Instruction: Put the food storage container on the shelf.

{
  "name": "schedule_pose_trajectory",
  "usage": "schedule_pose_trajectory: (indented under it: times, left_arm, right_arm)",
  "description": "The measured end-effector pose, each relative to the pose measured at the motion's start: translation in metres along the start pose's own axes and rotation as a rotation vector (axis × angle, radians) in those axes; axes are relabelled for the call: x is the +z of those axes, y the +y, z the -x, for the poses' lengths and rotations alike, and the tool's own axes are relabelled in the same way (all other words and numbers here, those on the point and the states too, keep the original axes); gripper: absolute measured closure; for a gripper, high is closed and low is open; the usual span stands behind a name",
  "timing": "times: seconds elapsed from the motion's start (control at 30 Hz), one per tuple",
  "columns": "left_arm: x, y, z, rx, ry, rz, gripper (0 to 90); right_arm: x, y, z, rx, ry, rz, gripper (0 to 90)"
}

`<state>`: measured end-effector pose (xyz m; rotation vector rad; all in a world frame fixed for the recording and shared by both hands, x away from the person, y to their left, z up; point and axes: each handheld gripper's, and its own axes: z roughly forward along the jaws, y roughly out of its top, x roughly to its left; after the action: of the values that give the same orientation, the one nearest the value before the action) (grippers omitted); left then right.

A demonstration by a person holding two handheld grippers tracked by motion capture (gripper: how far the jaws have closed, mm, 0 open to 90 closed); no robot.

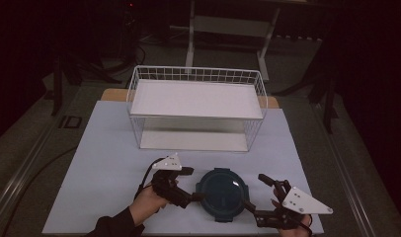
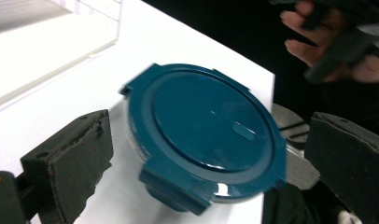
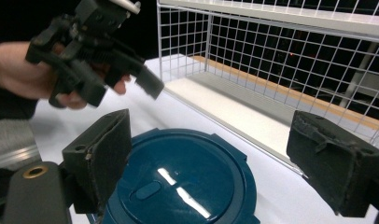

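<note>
A round container with a dark teal clip lid (image 1: 222,190) sits on the white table near the front edge. My left gripper (image 1: 192,183) is at its left side, open, with one jaw on either side of the lid's near edge (image 2: 206,126). My right gripper (image 1: 255,191) is at the container's right side, also open, its jaws spread wide over the lid (image 3: 178,182). Neither jaw pair presses the container. The left hand and its gripper (image 3: 99,51) appear in the right gripper view, and the right hand (image 2: 318,46) in the left gripper view.
A white wire rack (image 1: 196,98) with a flat white upper shelf and a lower tray stands at the back of the table, just beyond the container. The table's front edge (image 1: 179,233) runs close under both hands. The surroundings are dark floor and stand legs.
</note>
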<state>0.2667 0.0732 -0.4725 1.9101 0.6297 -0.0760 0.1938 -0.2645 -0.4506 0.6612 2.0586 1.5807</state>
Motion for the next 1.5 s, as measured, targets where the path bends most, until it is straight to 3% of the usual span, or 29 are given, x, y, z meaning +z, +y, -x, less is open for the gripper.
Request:
schedule_pose_trajectory:
  times: [0.13,0.17,0.23,0.33,0.4,0.47,0.53,0.57,0.63,0.67,0.7,0.83,0.93,1.07,1.13,1.2,1.33,1.47,1.5]
  left_arm:
    - [0.003,-0.001,-0.006,-0.058,0.024,-0.032,2.3]
    - [0.004,-0.003,-0.008,-0.072,0.024,-0.027,2.4]
    - [0.006,-0.005,-0.011,-0.105,0.027,-0.051,3.5]
    - [0.011,-0.009,-0.016,-0.184,0.003,-0.096,3.5]
    - [0.016,-0.013,-0.02,-0.243,-0.027,-0.123,3.5]
    - [0.02,-0.017,-0.023,-0.297,-0.026,-0.14,3.6]
    - [0.024,-0.02,-0.027,-0.371,-0.063,-0.167,3.8]
    - [0.026,-0.02,-0.028,-0.412,-0.063,-0.179,4.8]
    - [0.028,-0.022,-0.032,-0.463,-0.078,-0.2,5.9]
    - [0.028,-0.023,-0.034,-0.485,-0.084,-0.206,6.7]
    - [0.028,-0.024,-0.036,-0.509,-0.098,-0.211,10.4]
    - [0.027,-0.027,-0.04,-0.588,-0.108,-0.223,23.5]
    - [0.026,-0.029,-0.042,-0.624,-0.121,-0.23,35.8]
    - [0.028,-0.032,-0.044,-0.666,-0.174,-0.237,43.9]
    - [0.028,-0.031,-0.044,-0.667,-0.177,-0.243,47.6]
    - [0.029,-0.034,-0.045,-0.695,-0.188,-0.231,49.4]
    - [0.029,-0.032,-0.043,-0.669,-0.175,-0.235,50.0]
    - [0.027,-0.03,-0.037,-0.617,-0.17,-0.225,53.2]
    - [0.027,-0.03,-0.037,-0.617,-0.17,-0.225,54.2]
  right_arm:
    - [-0.002,0.002,0.0,-0.016,-0.028,0.016,15.3]
    - [-0.002,0.003,0.0,-0.018,-0.041,-0.003,16.7]
    - [-0.004,0.003,0.003,0.022,-0.02,0.002,16.9]
    - [-0.005,0.002,0.005,0.026,-0.065,-0.027,16.6]
    - [-0.006,0.001,0.006,0.039,-0.062,-0.03,13.5]
    - [-0.009,0.001,0.006,0.041,-0.076,-0.028,11.8]
    - [-0.011,0.003,0.007,0.056,-0.077,-0.036,11.0]
    - [-0.012,0.003,0.007,0.062,-0.085,-0.039,10.6]
    - [-0.012,0.002,0.007,0.09,-0.07,-0.052,10.0]
    - [-0.012,0.002,0.006,0.103,-0.099,-0.06,10.0]
    - [-0.011,0.001,0.005,0.111,-0.118,-0.069,10.0]
    - [-0.008,-0.001,0.003,0.122,-0.099,-0.094,9.4]
    - [-0.007,-0.001,0.003,0.127,-0.086,-0.092,9.5]
    - [-0.007,-0.002,0.002,0.125,-0.085,-0.103,9.5]
    - [-0.007,-0.002,0.002,0.123,-0.085,-0.108,9.5]
    - [-0.006,-0.003,0.003,0.131,-0.081,-0.12,9.9]
    - [-0.005,-0.005,0.005,0.164,-0.076,-0.141,12.0]
    - [-0.001,-0.012,0.018,0.281,-0.035,-0.2,13.7]
    - [-0.001,-0.012,0.018,0.281,-0.035,-0.2,13.7]
